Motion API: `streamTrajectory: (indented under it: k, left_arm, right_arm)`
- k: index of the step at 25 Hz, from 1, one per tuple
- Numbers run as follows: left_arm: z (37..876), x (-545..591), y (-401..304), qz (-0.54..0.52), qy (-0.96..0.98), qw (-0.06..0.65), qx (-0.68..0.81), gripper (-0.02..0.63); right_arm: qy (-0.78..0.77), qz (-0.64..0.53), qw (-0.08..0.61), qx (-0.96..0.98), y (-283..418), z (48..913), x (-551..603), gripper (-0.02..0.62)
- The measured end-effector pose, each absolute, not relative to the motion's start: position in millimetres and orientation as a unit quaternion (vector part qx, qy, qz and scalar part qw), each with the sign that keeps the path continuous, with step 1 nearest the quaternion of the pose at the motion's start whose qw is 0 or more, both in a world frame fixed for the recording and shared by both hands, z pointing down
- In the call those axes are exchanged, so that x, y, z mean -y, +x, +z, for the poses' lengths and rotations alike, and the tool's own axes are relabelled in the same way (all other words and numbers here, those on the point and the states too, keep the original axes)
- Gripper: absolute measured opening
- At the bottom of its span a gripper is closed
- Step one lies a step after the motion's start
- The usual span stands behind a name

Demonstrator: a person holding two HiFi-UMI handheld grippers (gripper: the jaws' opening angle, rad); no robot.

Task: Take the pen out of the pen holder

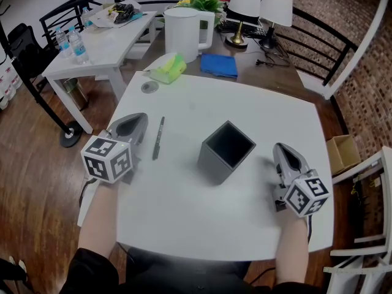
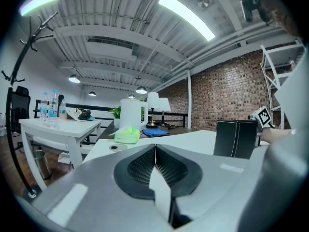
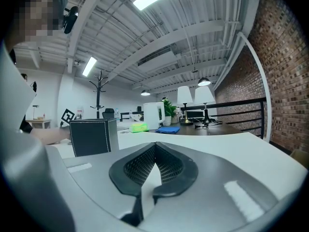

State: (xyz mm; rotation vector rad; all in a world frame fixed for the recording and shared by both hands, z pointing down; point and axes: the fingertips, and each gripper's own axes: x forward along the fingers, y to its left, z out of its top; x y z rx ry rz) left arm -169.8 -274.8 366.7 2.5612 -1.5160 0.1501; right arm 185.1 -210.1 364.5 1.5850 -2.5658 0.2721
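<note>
A square dark grey pen holder (image 1: 225, 151) stands open-topped near the middle of the white table (image 1: 202, 222); nothing shows inside it. A black pen (image 1: 158, 138) lies flat on the table to its left. My left gripper (image 1: 136, 120) rests at the table's left side, just left of the pen, jaws shut and empty. To the right of the holder rests my right gripper (image 1: 282, 148), shut and empty too. The holder (image 2: 235, 137) appears at the right of the left gripper view, and the holder (image 3: 93, 137) at the left of the right gripper view.
Beyond the table's far edge lie a green cloth (image 1: 168, 68), a blue cloth (image 1: 218, 65), a white jug (image 1: 183, 32) and two lamps (image 1: 245, 8). A small round disc (image 1: 149, 87) sits at the far left corner. A second white table (image 1: 104, 41) with water bottles stands further left.
</note>
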Motion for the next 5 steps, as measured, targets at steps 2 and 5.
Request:
streamTrajectory:
  k: [2, 5]
  left_arm:
    - [366.5, 274.5, -170.0, 0.05, 0.857, 0.081, 0.507, 0.003]
    - [366.6, 273.9, -170.3, 0.05, 0.857, 0.081, 0.507, 0.004]
  right_arm:
    - [0.522, 0.09, 0.057, 0.847, 184.6, 364.2, 209.8, 0.012]
    - [0.519, 0.089, 0.057, 0.848, 183.6, 363.9, 209.4, 0.012]
